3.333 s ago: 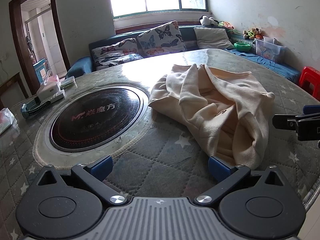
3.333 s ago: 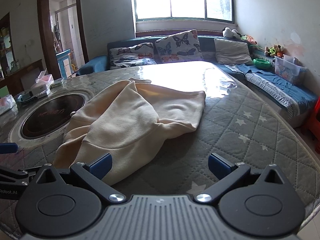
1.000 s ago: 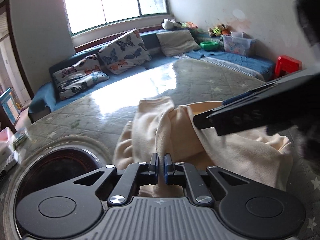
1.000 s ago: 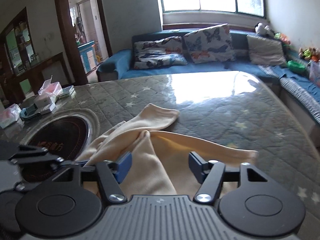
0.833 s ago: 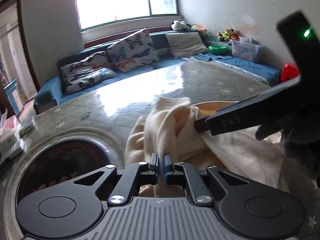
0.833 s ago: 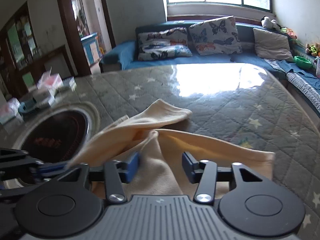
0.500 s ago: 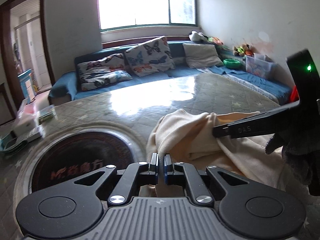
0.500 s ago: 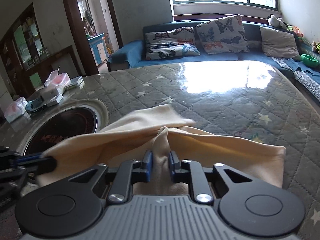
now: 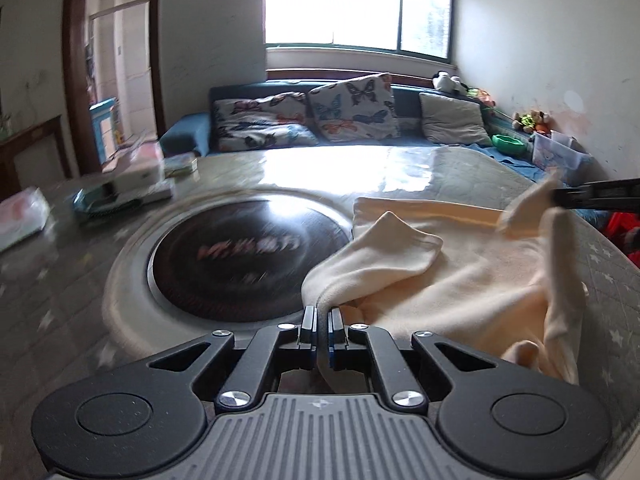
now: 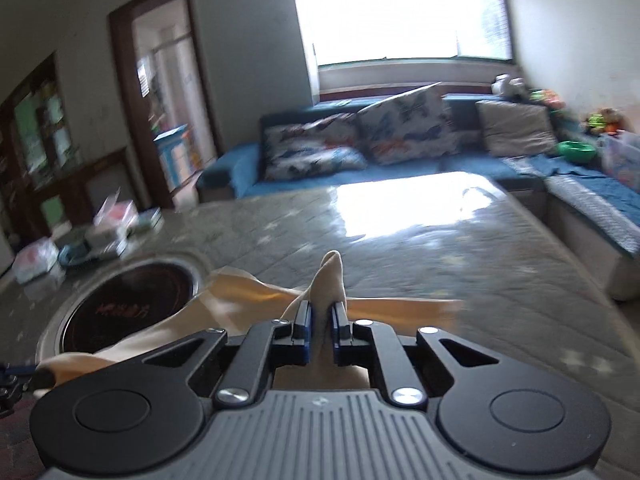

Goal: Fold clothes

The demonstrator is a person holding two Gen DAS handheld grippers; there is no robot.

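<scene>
Tongs (image 9: 319,326) (image 10: 321,326) both pinching soft, rumpled cream garment (image 9: 460,276).

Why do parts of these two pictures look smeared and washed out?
Left wrist view: the window is blown out white, its glare lies on the table, and the black disc is smeared. Right wrist view: the whole room is streaked, only the right gripper stays sharp.

Soft matt cream cloth garment (image 9: 460,280), glossy quilted table cover (image 9: 400,168), shiny black hob (image 9: 240,256)

Left gripper (image 9: 320,332) pinches the cream garment (image 9: 460,280) — right gripper (image 9: 560,196) too.
</scene>
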